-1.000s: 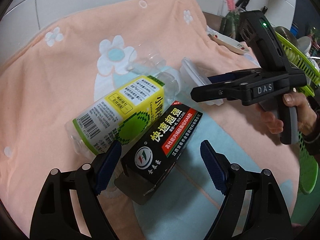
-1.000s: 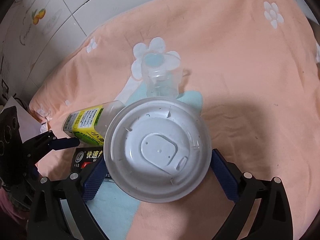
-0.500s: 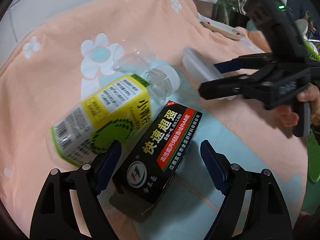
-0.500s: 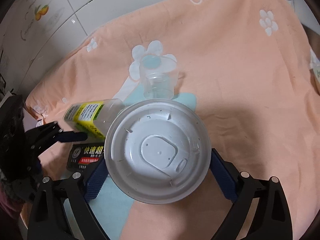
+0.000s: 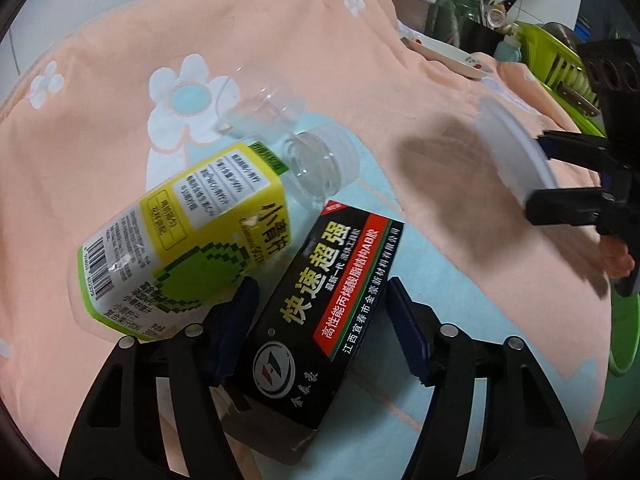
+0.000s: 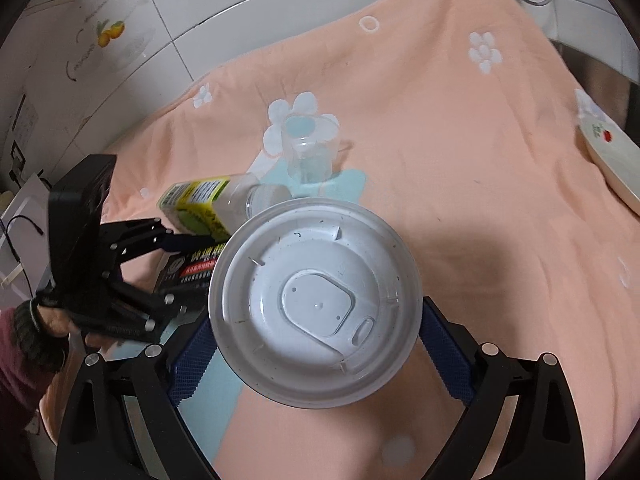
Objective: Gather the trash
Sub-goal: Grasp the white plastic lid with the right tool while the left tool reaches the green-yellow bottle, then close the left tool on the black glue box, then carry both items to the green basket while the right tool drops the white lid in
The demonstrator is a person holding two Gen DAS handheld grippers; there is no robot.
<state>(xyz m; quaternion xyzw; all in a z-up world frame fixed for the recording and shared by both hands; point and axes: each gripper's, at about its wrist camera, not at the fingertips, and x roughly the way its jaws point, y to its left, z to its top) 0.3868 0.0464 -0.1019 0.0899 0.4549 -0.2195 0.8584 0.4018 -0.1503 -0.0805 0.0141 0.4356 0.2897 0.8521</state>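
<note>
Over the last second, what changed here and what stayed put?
The left gripper has just been closing its jaws around the black box; whether the pads press it yet is unclear. The right gripper, clamping the white lid, lifted away, rightward in the left view. The bottle and clear cup stayed put.

A peach-orange fleece blanket (image 5: 120,200) carries white flowers with pale blue centres and a pale turquoise patch. The clear plastic bottle (image 5: 192,236) wears a yellow, white and green label (pixel-style green fruit, black barcode) and a whitish translucent cap. The black cardboard box (image 5: 320,312) shows yellow characters above a red band with white print. The round plastic lid (image 6: 316,300) is translucent greyish white. Blue pads (image 5: 404,332) line black gripper fingers.
</note>
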